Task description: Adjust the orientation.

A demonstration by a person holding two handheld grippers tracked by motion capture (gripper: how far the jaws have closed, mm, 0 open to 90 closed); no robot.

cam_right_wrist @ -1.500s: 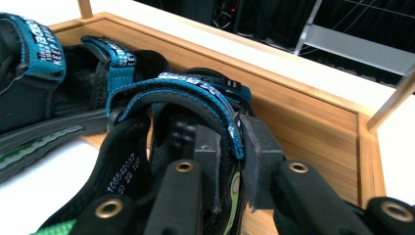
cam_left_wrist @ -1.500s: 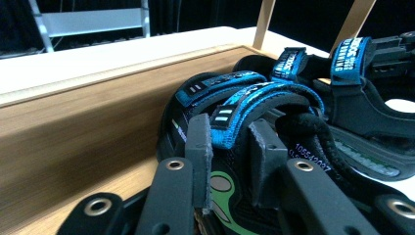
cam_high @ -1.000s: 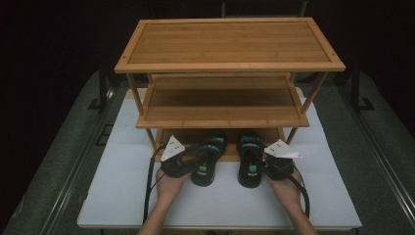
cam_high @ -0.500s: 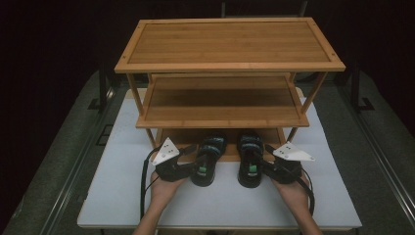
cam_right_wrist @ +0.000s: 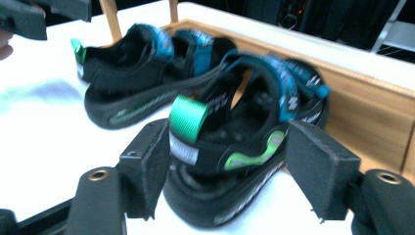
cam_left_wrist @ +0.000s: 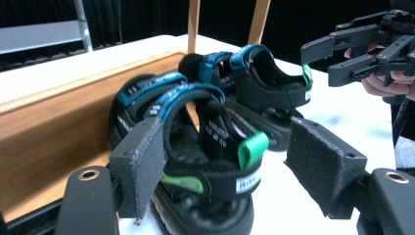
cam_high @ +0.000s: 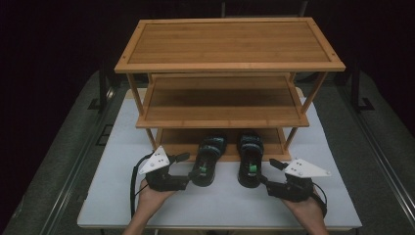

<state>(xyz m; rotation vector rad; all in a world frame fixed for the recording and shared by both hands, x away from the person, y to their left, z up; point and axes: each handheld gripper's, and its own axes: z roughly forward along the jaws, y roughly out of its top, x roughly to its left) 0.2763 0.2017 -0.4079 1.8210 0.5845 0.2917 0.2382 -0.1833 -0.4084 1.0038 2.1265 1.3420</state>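
A wooden rack (cam_high: pixel 230 44) with three shelves was placed on a white table (cam_high: pixel 117 196), and all places are given relative to this rack. Two black sandals with blue straps and green heel loops were set side by side at the front of the lowest shelf, with the toes pushed in under the middle shelf and the heels standing out over the table. The left sandal (cam_high: pixel 208 159) was seen just beside the right sandal (cam_high: pixel 250 156), with a narrow gap between them. The left gripper (cam_high: pixel 182 170) was held in front of the rack, at the heel of the left sandal. Its jaws had just been opening; in the left gripper view the heel of this sandal (cam_left_wrist: pixel 210 161) was seen between the two pads, the right pad stood clearly apart from it, and at the left pad contact could not be judged. The right gripper (cam_high: pixel 268 175) was held in the same way at the heel of the right sandal (cam_right_wrist: pixel 235 147). Its jaws had also just been opening, and both pads were seen apart from the heel, so the sandal was released.
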